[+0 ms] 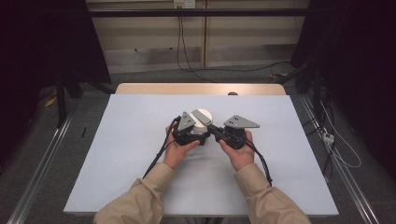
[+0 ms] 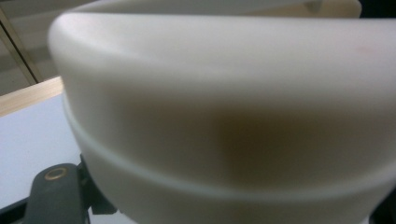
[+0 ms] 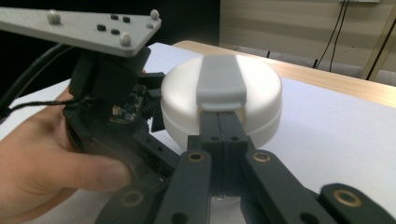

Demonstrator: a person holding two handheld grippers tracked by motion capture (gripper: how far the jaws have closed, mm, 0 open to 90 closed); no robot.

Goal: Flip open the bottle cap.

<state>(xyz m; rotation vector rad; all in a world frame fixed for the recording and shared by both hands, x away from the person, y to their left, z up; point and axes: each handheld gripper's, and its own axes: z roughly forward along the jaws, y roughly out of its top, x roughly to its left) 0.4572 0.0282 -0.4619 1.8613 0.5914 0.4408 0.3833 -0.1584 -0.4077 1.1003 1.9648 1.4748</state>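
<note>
Two hand-held grippers meet at one white round box near the middle of the table, which is covered by a pale sheet. No brand, label or readable writing shows on the box or on either gripper.

Just left of the box, the left hand-held gripper sits in the left hand, hard against the box's side. Its own view has the box's curved white wall, with a seam line running round it, right up against the camera, and one dark jaw part at the lower left; how far its jaws stand apart cannot be told.

Just right of the box, the right hand-held gripper is held by the right hand. Its two black jaws are pressed together, closed on a grey tab that runs over the lid and down the box's near side.

Behind the box, cables hang down the wall.
</note>
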